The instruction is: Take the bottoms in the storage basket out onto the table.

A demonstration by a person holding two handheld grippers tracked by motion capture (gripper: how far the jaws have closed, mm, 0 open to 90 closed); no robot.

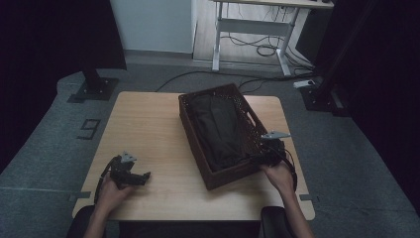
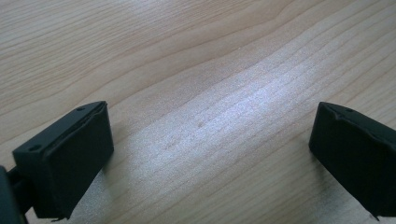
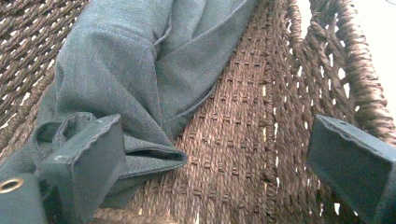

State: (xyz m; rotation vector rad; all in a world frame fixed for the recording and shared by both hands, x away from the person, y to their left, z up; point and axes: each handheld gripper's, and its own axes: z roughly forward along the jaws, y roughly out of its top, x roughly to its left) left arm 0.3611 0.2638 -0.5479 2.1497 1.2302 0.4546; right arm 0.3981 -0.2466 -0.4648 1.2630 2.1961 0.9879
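Black plastic fingers (image 3: 81, 163) on my right gripper (image 3: 224, 172) stand wide apart, holding nothing, dipped inside the near right corner of the wicker basket (image 3: 289, 93); one finger lies against a folded edge of the grey garment (image 3: 126, 65), the other sits close to the basket's woven side wall. From above, the right gripper (image 1: 265, 152) is at the basket's (image 1: 233, 173) near right corner, with the dark garment (image 1: 218, 129) lying along the basket floor, filling most of it. My left gripper (image 2: 210, 154) is also spread wide and empty, its fingers (image 2: 70, 158) hovering just over bare wood; in the high view the left gripper (image 1: 134, 177) is well apart from the basket, off to its left near the front edge of the tabletop (image 1: 148, 129). I judge the step in hand to be the start of taking the garment out, or the finish of laying it in; the open fingers beside the fold fit either. If it is a pick, the next move calls for sliding that finger under the folded hem and closing on cloth alone, not on the weave. By my count: one basket, one garment, two grippers, one tabletop.
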